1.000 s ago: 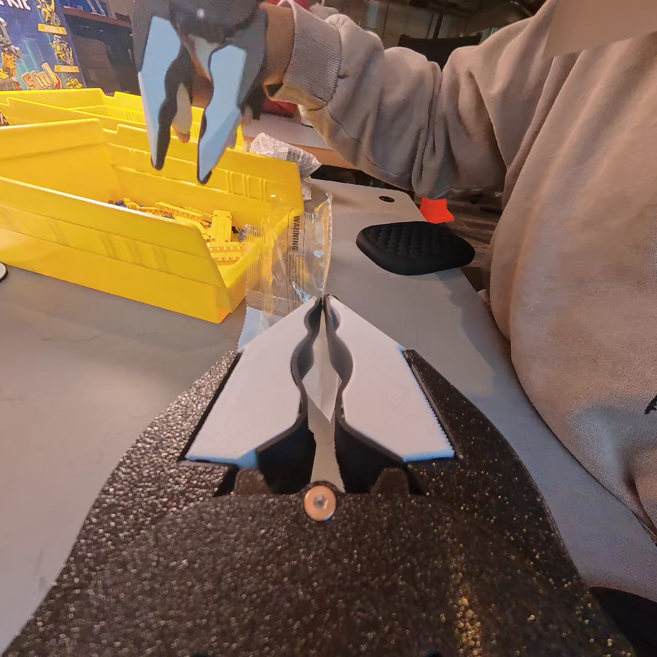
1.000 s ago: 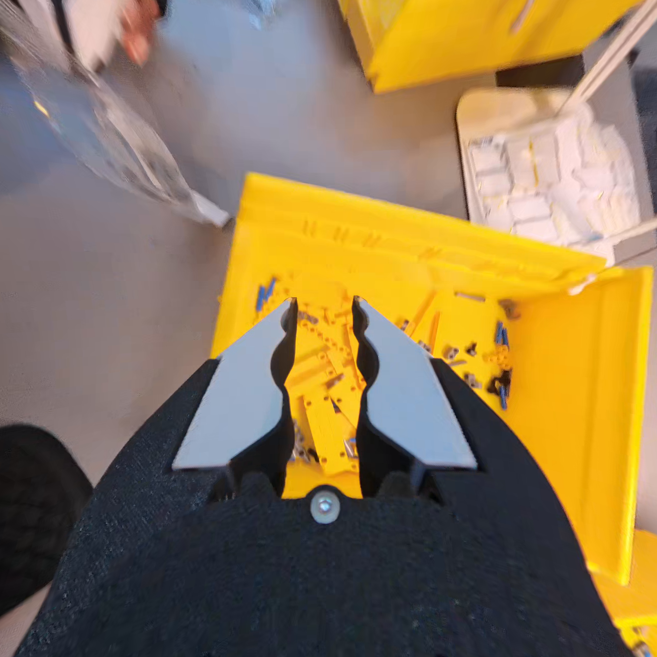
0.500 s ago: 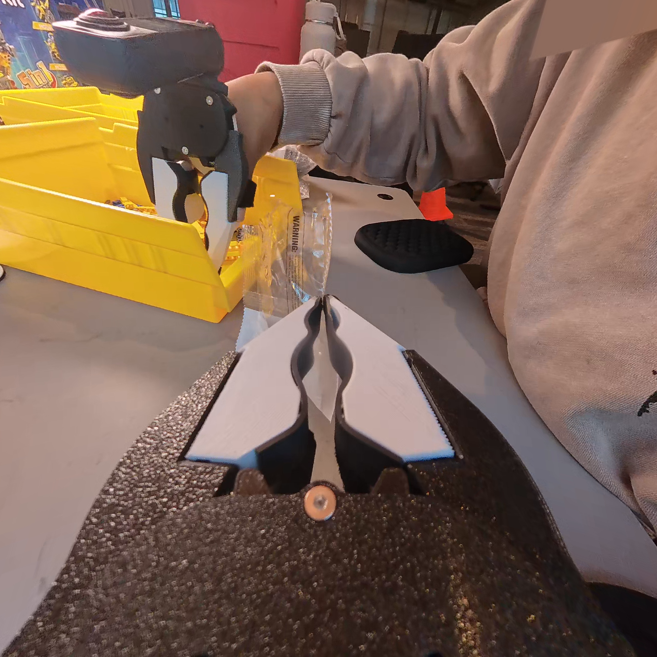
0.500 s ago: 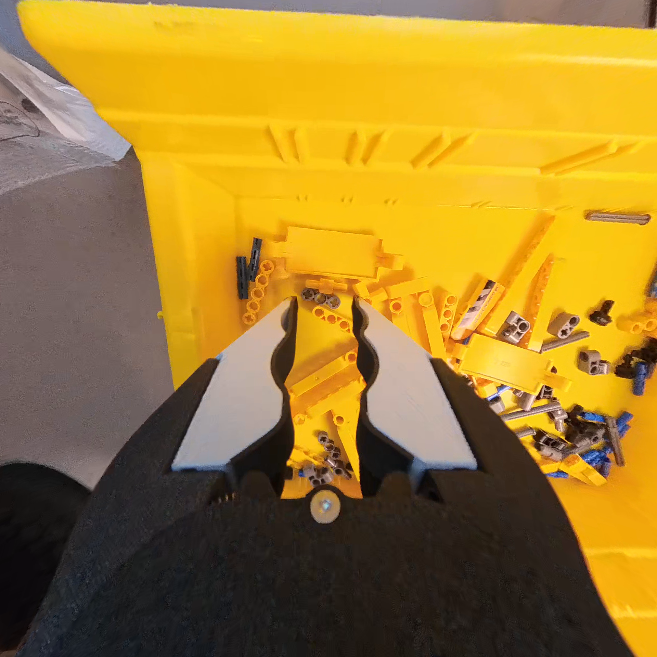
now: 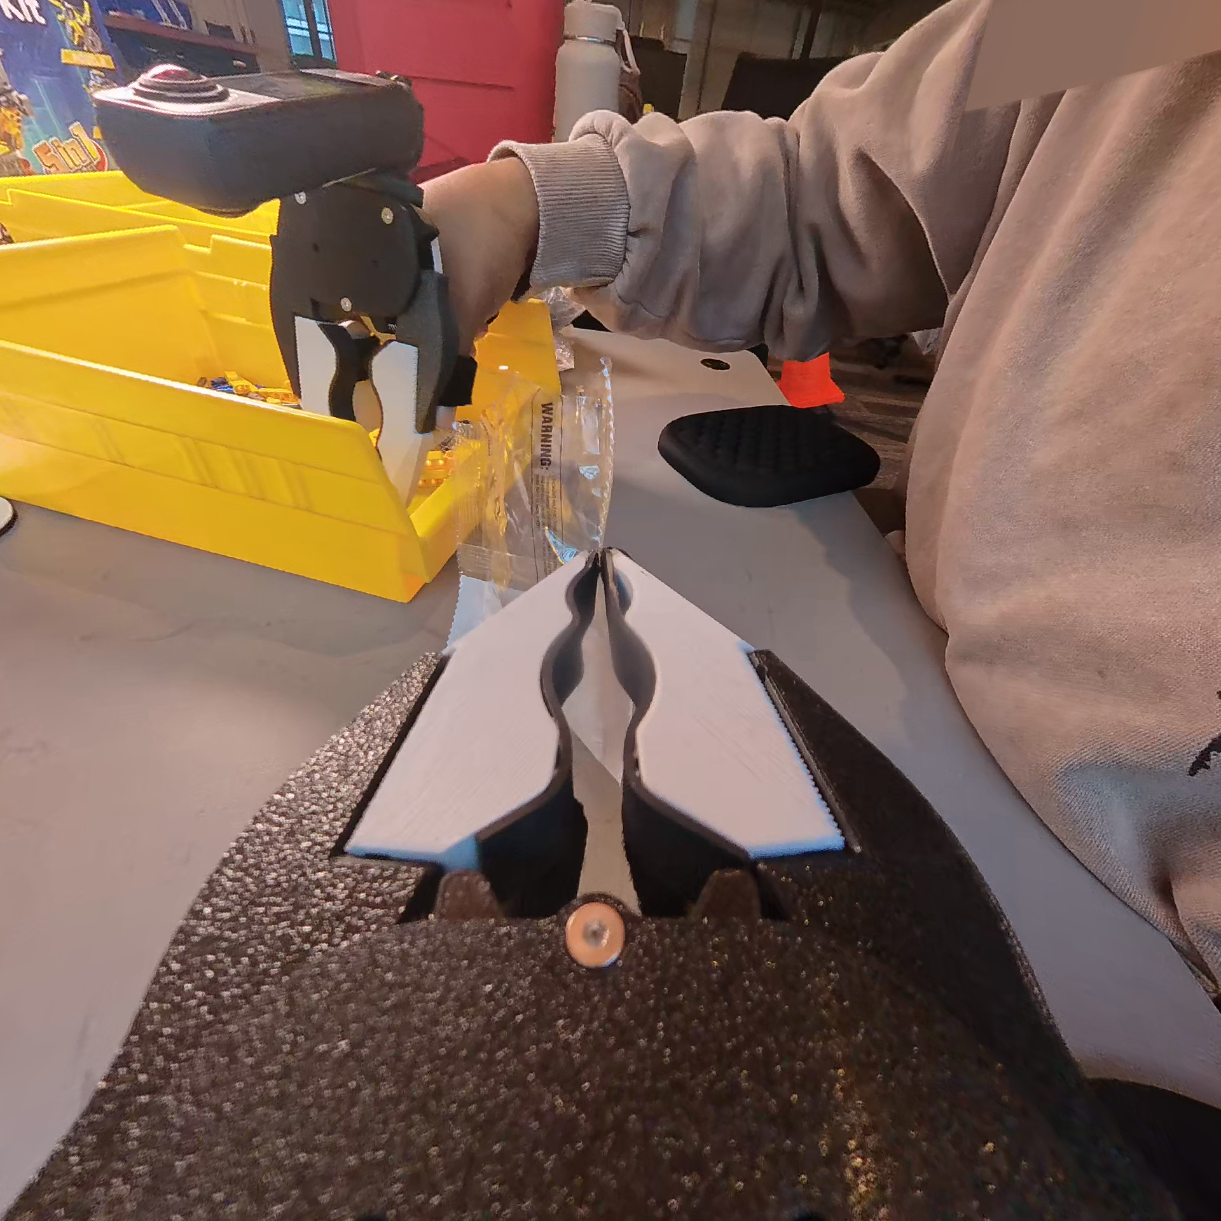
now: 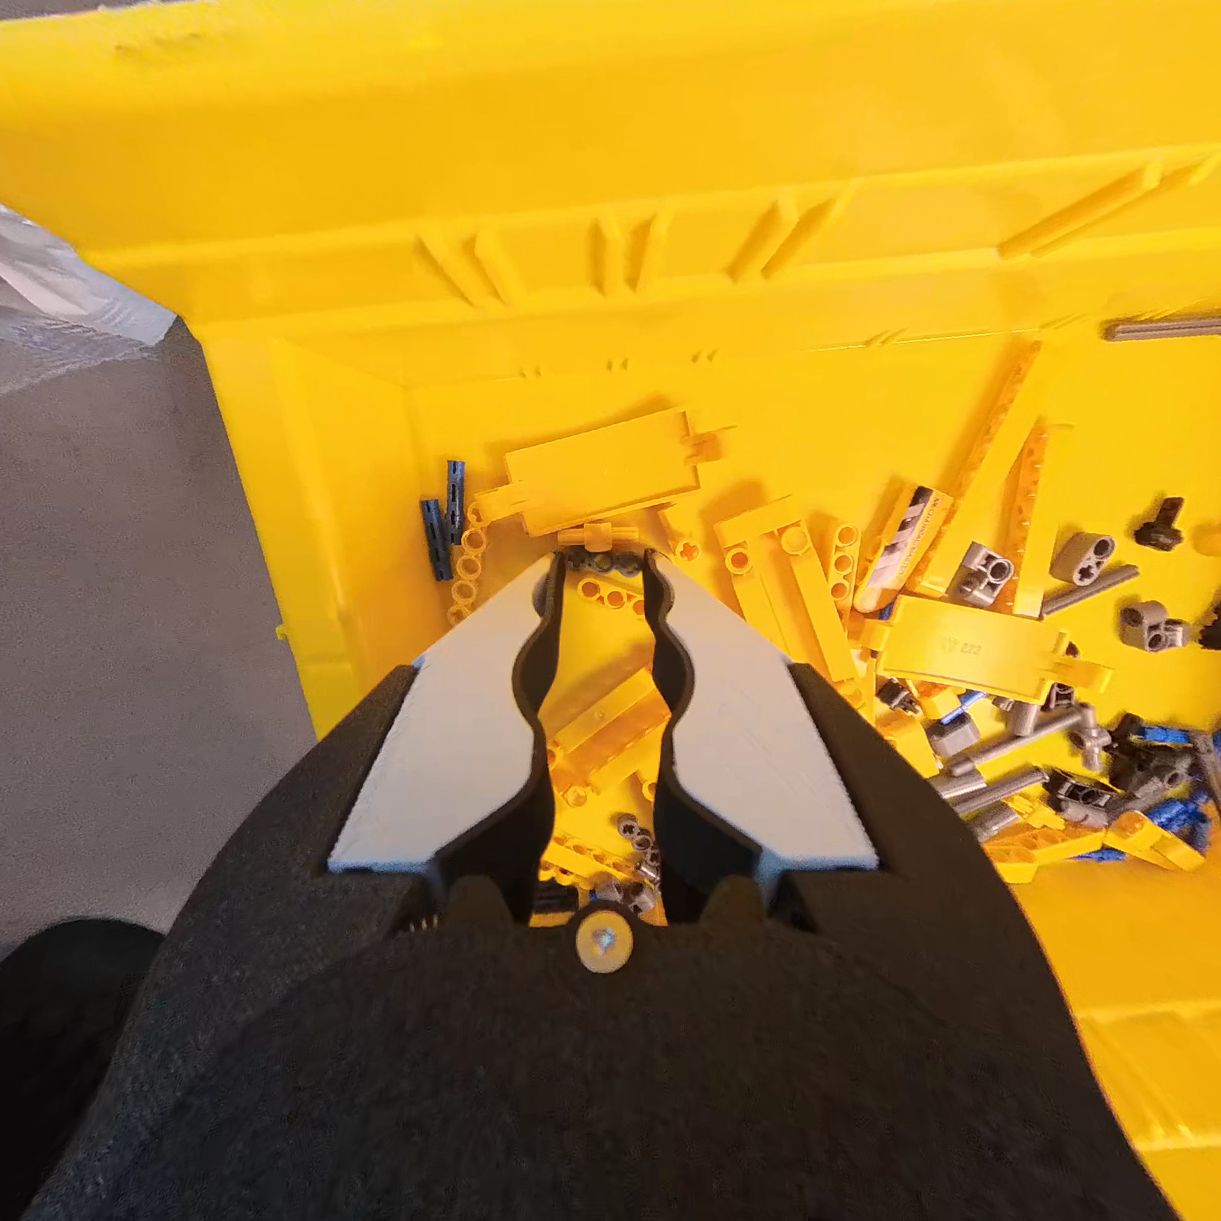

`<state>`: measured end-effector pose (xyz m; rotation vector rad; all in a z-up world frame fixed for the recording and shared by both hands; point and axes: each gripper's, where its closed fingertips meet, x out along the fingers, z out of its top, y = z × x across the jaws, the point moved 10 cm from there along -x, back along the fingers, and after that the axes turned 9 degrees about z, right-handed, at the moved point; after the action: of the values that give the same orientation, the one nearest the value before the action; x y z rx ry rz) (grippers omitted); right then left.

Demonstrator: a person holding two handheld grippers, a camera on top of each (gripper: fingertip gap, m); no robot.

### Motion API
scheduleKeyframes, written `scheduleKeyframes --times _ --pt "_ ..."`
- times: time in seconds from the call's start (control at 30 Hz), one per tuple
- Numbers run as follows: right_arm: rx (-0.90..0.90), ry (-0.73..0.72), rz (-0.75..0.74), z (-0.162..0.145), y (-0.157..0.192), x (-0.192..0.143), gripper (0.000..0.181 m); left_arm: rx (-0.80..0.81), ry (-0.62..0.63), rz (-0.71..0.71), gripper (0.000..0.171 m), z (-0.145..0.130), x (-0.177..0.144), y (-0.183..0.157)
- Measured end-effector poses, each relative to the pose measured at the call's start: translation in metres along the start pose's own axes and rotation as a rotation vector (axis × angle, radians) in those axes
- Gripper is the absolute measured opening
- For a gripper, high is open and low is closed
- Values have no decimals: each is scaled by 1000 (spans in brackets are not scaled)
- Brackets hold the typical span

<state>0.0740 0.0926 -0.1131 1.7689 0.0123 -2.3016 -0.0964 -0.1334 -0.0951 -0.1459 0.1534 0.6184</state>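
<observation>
Left tongs (image 5: 600, 561) clamped clear bag (image 5: 548, 476); thin film could slip. Right tongs (image 6: 600, 561) gaped inside yellow bin (image 6: 594, 198), tips at dark connector (image 6: 601, 561); might snag neighbouring yellow pieces (image 6: 598, 476).

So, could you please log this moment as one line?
left gripper: shut on bag | right gripper: open, over small grey piece in bin | table

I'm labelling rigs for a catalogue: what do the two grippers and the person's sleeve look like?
Both the left gripper and the right gripper have pale grey, wedge-shaped fingers with wavy black inner pads, set in a rough black body with a metal screw at its centre. The sleeve is beige sweatshirt fabric with a ribbed cuff.
</observation>
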Motion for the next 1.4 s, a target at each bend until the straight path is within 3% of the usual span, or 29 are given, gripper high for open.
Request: scheduleKeyframes --times 0.2,0.27,0.4,0.47,0.63,0.77,0.83,0.9,1.0,1.07,1.2,1.4 --pt "-54 6 -23 -1 3 -10 22 5 -10 16 0 1 -2 1" --pt "-92 -94 15 4 11 -31 22 7 -12 21 0 2 -3 2" --pt "-273 -436 178 30 55 -82 22 4 -10 19 0 1 -2 2" --pt "-356 -527 253 40 79 -90 22 5 -7 19 0 0 -1 2" --pt "-425 -514 248 48 102 -77 25 6 -8 27 0 0 -1 2" --pt "-397 -577 274 41 97 -89 29 9 -9 25 0 1 -2 1" --pt "-369 -591 198 35 86 -104 29 12 -7 24 0 1 -2 1" --pt "-311 -562 33 25 60 -120 29 14 -8 22 0 2 -2 0" --pt "-183 -384 -200 3 2 -128 29 14 -8 19 0 2 -1 0" --pt "-90 -248 -268 -7 -38 -120 28 15 -5 16 0 2 0 -1" --pt "-31 -134 -269 -2 -89 -89 23 16 4 17 0 1 2 -1" --pt "160 -57 -174 16 -136 -44 20 15 6 12 0 0 2 -2"
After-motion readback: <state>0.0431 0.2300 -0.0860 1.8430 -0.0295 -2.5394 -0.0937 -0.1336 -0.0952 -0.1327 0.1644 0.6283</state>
